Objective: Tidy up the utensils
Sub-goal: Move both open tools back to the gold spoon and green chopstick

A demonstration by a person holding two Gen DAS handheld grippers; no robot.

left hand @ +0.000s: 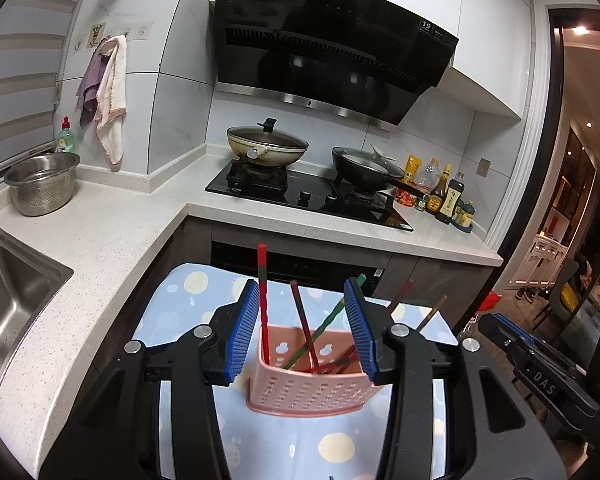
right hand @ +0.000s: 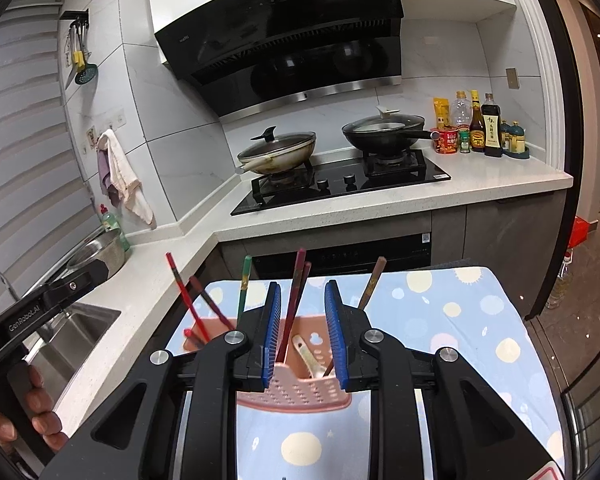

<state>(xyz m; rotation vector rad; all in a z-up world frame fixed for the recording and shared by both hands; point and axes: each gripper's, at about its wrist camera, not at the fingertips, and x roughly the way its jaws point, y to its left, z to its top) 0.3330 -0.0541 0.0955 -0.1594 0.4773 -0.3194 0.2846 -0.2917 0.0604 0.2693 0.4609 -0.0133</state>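
A pink perforated utensil basket stands on a small table under a blue dotted cloth. Several chopsticks lean upright in it: a red one, a green one and a dark red pair. A beige spoon lies inside too. My left gripper is open around the basket, its left pad close beside the red chopstick. My right gripper is open with the dark red pair standing loose between its pads. A hand holds the left gripper's handle.
An L-shaped white counter wraps behind, with a steel sink and a steel colander at left. On the black hob sit a lidded wok and a black pan. Sauce bottles cluster at right.
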